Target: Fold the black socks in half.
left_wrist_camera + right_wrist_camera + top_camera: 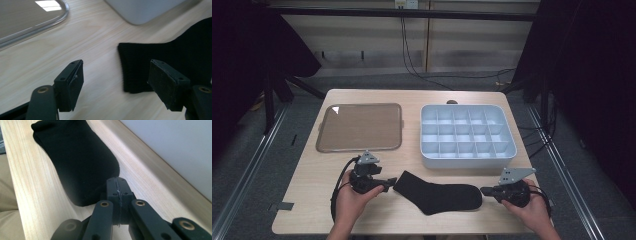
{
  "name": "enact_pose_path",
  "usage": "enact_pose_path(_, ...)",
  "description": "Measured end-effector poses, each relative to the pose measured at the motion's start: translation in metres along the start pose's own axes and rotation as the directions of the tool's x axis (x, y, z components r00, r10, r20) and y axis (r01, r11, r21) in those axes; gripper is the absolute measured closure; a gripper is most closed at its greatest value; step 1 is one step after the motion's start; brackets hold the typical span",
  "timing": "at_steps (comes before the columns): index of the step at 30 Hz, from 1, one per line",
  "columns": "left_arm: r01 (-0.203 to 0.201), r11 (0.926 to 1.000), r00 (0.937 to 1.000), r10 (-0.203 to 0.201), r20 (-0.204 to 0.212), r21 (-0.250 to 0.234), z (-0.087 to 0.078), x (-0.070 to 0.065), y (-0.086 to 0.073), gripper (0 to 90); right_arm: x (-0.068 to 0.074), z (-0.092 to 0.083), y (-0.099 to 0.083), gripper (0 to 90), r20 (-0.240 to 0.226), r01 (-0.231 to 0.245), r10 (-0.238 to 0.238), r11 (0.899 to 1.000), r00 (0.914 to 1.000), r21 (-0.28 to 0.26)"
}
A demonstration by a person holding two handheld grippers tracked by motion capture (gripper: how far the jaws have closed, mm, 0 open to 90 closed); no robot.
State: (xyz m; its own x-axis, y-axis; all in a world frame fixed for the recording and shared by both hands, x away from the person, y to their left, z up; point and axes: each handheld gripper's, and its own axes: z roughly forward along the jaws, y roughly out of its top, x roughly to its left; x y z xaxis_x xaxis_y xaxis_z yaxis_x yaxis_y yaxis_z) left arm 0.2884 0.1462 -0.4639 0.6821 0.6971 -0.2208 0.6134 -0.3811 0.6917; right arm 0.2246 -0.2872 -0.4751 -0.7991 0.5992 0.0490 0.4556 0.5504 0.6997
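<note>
Black sock [439,196], flat on table [312,170], ribbed cuff, rounded toe

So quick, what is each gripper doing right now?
Left gripper: open, holding nothing, with the sock's cuff edge between its jaws.
Right gripper: shut, empty, next to the sock's toe.

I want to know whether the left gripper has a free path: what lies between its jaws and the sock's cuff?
Only bare table: in the left gripper view, the left gripper has wood up to the sock.
</note>
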Motion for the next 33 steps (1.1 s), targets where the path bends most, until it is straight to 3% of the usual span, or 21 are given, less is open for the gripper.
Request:
enact_pose_path(4, -0.029, 0.9987, 0.9996, 0.028, 0.005, 0.041, 0.009, -0.009, 0.0, 34.0, 0.0, 0.003, -0.003, 90.0, -0.01, 0.006, -0.006, 1.0, 0.9999, 0.018)
enact_pose_path(6, -0.063, 0.9937, 0.9976, 0.065, -0.024, 0.093, 0.019, -0.013, -0.003, 36.6, 0.001, 0.004, -0.004, 90.0, -0.016, -0.003, 0.003, 1.0, 0.9999, 0.029)
enact_pose_path(14, -0.089, 0.9863, 0.995, 0.094, -0.034, 0.139, 0.034, -0.016, -0.005, 50.6, 0.003, 0.01, -0.006, 89.0, -0.028, 0.014, -0.013, 0.998, 0.9995, 0.062)
enact_pose_path(18, -0.082, 0.9827, 0.9963, 0.085, -0.011, 0.166, 0.035, -0.018, -0.003, 65.7, 0.004, 0.012, -0.006, 88.1, -0.039, 0.017, -0.015, 0.998, 0.9991, 0.067)
enact_pose_path(22, -0.055, 0.9824, 0.9984, 0.056, 0.001, 0.178, 0.034, -0.018, -0.003, 73.9, 0.005, 0.013, -0.006, 88.1, -0.037, 0.018, -0.016, 0.997, 0.9992, 0.072)
enact_pose_path(25, -0.026, 0.983, 0.9997, 0.025, 0.009, 0.182, 0.032, -0.016, -0.004, 76.8, 0.005, 0.014, -0.005, 88.3, -0.044, 0.018, -0.015, 0.997, 0.9989, 0.069)
enact_pose_path(29, -0.02, 0.9804, 0.9996, 0.023, -0.014, 0.196, 0.026, -0.015, -0.001, 78.0, 0.005, 0.014, -0.004, 89.1, -0.042, 0.02, -0.016, 0.997, 0.999, 0.077)
enact_pose_path(33, -0.009, 0.9849, 0.9999, 0.011, -0.01, 0.173, 0.017, -0.014, 0.003, 78.1, 0.005, 0.014, -0.004, 89.3, -0.043, 0.025, -0.021, 0.997, 0.9989, 0.078)
